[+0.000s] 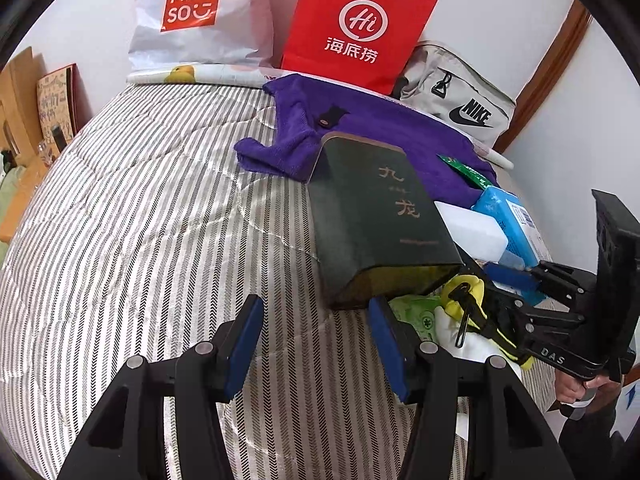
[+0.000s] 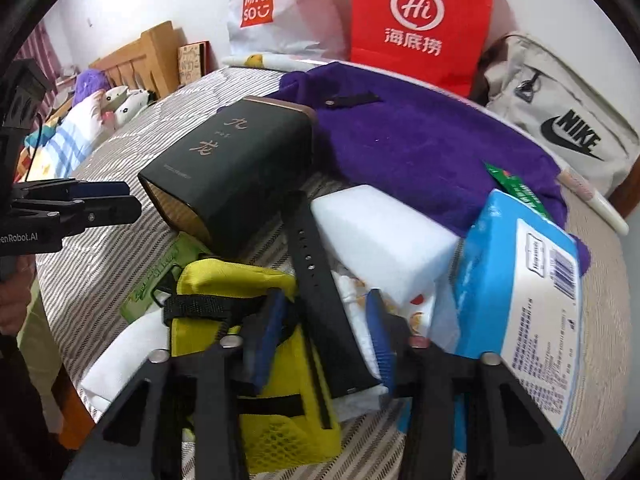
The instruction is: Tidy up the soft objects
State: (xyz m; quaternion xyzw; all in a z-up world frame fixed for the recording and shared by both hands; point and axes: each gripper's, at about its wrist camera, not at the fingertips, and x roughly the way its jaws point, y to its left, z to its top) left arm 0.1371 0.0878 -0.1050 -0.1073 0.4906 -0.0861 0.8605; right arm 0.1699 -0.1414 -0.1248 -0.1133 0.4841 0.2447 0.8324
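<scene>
A pile lies on the striped bedspread: a yellow mesh pouch, a white foam block, a blue tissue pack and a black strap with holes lying over them. My right gripper points down at the pile with the strap between its blue pads; gaps still show beside the strap. Behind the pile are a dark box and a purple towel. My left gripper hangs open over bare bedspread just left of the pile, nothing between its pads. The right gripper shows at the left wrist view's right edge.
A red paper bag, a white Miniso bag and a grey Nike bag stand along the wall behind. A green packet lies on the towel. A wooden headboard and plush toys are far left.
</scene>
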